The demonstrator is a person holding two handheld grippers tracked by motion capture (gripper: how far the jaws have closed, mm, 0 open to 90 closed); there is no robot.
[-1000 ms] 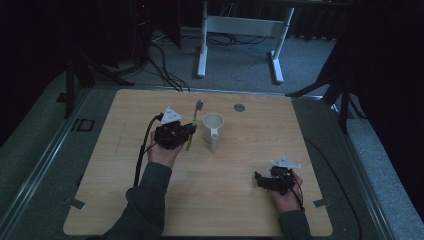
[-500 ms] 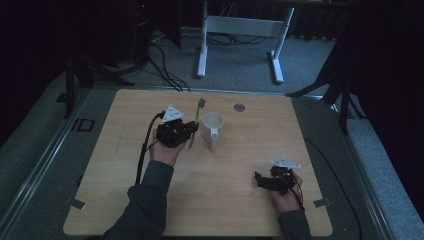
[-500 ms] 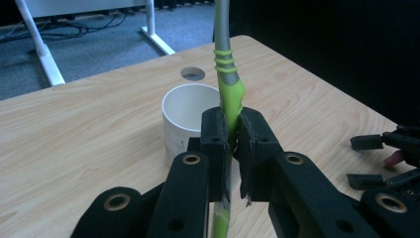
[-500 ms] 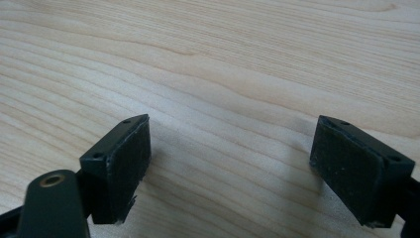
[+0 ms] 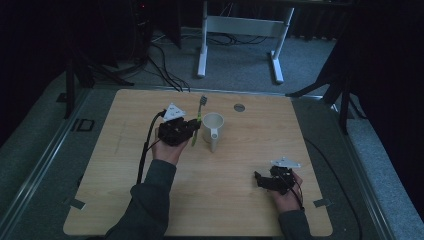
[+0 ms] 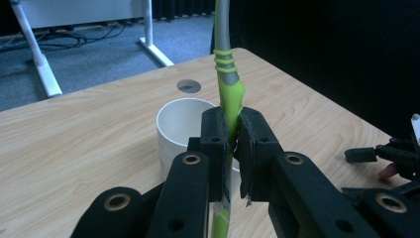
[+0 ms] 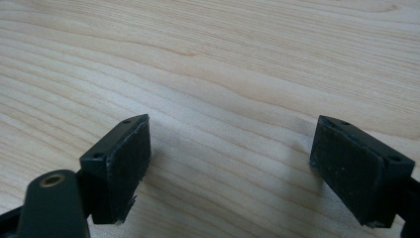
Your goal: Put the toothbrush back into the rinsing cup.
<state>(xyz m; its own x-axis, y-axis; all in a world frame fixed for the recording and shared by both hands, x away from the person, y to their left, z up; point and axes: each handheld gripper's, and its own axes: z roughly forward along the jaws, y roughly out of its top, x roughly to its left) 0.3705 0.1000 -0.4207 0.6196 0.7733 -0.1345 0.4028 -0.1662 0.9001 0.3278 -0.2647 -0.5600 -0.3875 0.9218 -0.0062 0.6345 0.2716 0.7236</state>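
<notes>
1. The green-and-grey toothbrush (image 6: pixel 229 94) is clamped by its handle in the left claw (image 6: pixel 233 148), the jaws pressed tight on either side, and it is held upright with the head end carried up past the top of the left gripper view.
2. From the high view, the toothbrush (image 5: pixel 198 120) is seen just beside the white mug (image 5: pixel 213 130), on the mug's left and apparently raised off the wooden surface (image 5: pixel 120 200), with the bristle end pointing away from the person.
3. The mug is standing upright, mouth open, handle turned toward the person; nothing can be seen inside it.
4. The right claw (image 5: pixel 265 180) is parked low near the right front corner of the surface, well apart from the mug; its jaws are spread wide over bare wood and nothing is gripped.
5. Progress is judged as roughly halfway: the pick-up looks done, the brush is brought alongside the rim, and the drop into the mug is not yet made.
</notes>
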